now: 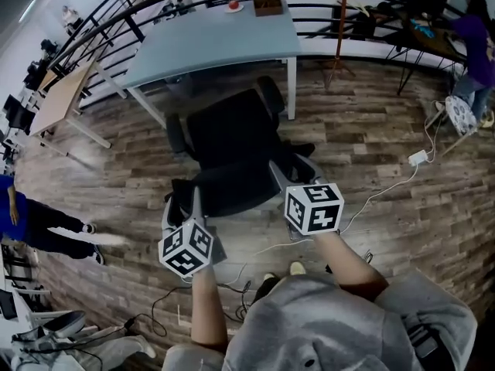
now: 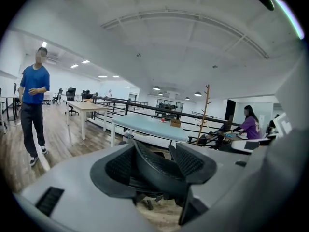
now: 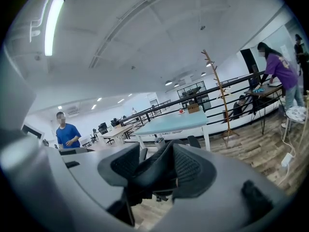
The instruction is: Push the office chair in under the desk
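Tip time: office chair [image 1: 232, 141] sits just short of the desk [image 1: 216, 45]. Left gripper [image 1: 182, 204] and right gripper [image 1: 291, 173] straddle its backrest [image 1: 232, 195], jaws wide. I'd push evenly so it doesn't swivel.

The black mesh office chair [image 1: 232, 149] stands upright, its back toward me, just before the pale blue desk [image 1: 216, 41], not yet under it.
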A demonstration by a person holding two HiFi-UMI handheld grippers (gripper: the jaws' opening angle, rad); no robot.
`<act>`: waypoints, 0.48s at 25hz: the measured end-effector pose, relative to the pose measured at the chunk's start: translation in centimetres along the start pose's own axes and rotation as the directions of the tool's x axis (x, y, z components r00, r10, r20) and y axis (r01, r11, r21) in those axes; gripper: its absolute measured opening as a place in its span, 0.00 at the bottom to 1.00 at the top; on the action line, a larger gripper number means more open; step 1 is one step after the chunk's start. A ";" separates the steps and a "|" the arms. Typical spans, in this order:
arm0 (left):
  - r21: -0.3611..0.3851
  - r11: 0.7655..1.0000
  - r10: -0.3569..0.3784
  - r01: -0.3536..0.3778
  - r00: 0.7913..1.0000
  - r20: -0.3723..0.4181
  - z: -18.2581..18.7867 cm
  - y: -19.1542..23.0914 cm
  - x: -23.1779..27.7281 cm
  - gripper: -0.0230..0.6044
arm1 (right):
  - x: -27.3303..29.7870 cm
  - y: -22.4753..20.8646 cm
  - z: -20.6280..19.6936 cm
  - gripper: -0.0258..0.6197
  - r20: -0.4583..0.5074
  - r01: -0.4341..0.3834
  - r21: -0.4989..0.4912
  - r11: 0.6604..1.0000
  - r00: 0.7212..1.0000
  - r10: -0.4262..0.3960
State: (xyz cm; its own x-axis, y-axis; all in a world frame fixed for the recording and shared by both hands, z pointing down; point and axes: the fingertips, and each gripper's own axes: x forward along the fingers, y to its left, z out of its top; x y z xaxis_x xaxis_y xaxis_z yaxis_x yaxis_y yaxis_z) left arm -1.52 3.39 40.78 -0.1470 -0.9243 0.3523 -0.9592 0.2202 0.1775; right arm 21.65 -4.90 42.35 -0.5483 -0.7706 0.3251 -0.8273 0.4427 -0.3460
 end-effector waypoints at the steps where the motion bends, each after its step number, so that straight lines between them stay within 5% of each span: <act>1: 0.000 1.000 0.004 -0.004 1.000 0.001 0.1 0.0 0.2 0.49 | 0.2 -0.1 0.1 0.38 -0.002 -0.002 -0.001 1.000 1.000 0.002; 12: 0.014 1.000 -0.002 0.002 1.000 -0.006 1.4 0.3 2.4 0.48 | 2.4 -0.2 1.1 0.38 -0.008 0.004 0.001 1.000 1.000 -0.004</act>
State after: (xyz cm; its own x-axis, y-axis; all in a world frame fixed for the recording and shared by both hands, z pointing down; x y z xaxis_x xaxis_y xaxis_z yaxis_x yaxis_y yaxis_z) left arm -2.54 0.79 40.44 -0.1435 -0.9228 0.3575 -0.9627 0.2139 0.1658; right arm 20.60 -7.31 42.25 -0.5461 -0.7687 0.3330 -0.8292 0.4394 -0.3454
